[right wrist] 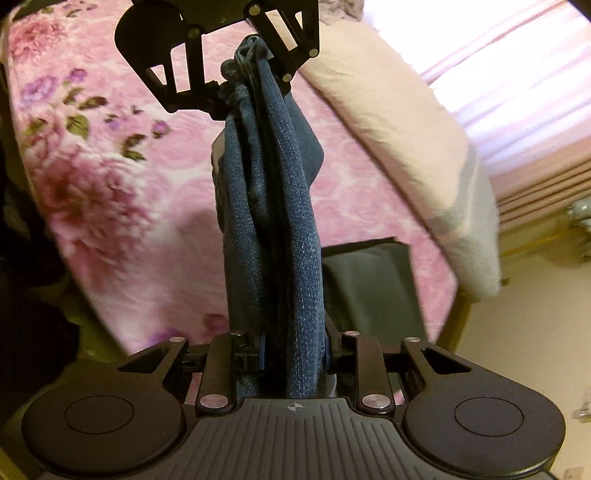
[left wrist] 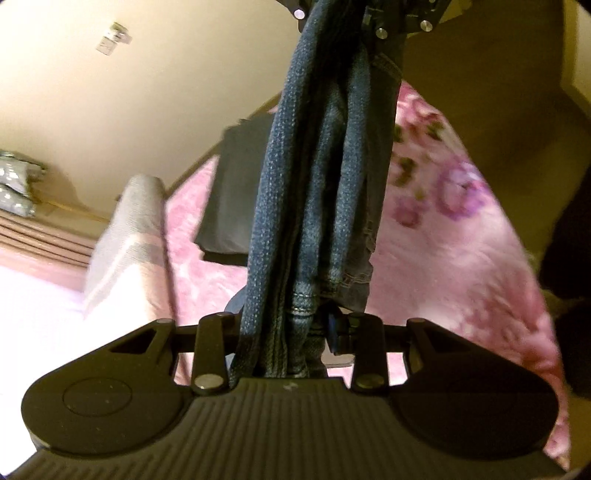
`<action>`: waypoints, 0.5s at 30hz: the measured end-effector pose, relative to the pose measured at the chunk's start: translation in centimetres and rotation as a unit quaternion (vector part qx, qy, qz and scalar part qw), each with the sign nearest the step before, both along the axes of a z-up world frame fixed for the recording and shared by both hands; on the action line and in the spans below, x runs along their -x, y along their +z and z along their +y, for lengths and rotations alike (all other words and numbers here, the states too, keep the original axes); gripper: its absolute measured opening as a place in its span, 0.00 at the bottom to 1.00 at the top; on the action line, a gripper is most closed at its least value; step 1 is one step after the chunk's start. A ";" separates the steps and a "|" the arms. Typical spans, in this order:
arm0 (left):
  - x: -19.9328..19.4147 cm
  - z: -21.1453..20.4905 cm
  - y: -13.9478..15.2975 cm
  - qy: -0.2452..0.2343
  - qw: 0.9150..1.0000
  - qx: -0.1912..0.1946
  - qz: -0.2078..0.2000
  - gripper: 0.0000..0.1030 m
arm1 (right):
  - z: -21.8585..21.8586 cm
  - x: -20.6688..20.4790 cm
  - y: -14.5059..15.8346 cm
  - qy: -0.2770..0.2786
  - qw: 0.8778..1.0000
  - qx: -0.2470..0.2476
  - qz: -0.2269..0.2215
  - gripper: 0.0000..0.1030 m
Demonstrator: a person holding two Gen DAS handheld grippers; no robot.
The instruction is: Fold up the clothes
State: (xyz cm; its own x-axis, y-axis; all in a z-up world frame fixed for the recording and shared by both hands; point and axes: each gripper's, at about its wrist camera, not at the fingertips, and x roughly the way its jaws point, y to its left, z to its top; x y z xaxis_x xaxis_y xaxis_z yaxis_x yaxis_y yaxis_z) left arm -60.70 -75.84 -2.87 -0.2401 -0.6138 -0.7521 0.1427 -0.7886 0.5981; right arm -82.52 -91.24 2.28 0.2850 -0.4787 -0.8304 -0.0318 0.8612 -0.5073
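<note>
A pair of blue denim jeans is bunched into long folds and stretched in the air between my two grippers, above a pink floral bed. My left gripper is shut on one end of the jeans. In the left wrist view the right gripper shows at the top edge, clamped on the far end. In the right wrist view my right gripper is shut on the jeans, and the left gripper holds the frayed far end at the top.
A pink floral blanket covers the bed. A folded dark grey garment lies on it beside a pale pillow. Pink curtains hang beyond. A cream wall stands behind the bed.
</note>
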 end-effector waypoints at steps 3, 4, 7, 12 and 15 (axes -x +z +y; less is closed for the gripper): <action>0.9 -2.0 0.9 -0.005 1.000 0.024 0.013 0.31 | -2.1 0.6 1.0 -0.001 1.000 0.027 0.004 0.25; 1.2 -2.7 1.1 -0.010 0.999 0.031 0.019 0.31 | -2.8 0.7 1.3 -0.002 0.999 0.035 0.006 0.25; 2.3 -5.1 1.6 -0.022 0.998 0.051 0.034 0.31 | -4.9 1.1 2.3 -0.005 0.998 0.061 0.013 0.25; 5.0 -9.6 2.6 -0.013 0.996 0.071 0.044 0.31 | -9.0 1.8 3.8 -0.009 0.995 0.095 0.020 0.25; 6.9 -12.6 3.1 0.002 0.995 0.085 0.043 0.31 | -12.5 2.5 4.5 0.003 0.994 0.105 0.017 0.25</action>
State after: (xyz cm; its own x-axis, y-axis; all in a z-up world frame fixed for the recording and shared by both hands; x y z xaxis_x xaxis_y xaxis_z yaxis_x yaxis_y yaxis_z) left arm -67.60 -88.46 0.22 -0.2963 -0.7313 -0.6143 0.2026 -0.6767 0.7079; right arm -85.05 -103.73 6.79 0.2622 -0.6412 -0.7211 -0.0570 0.7357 -0.6749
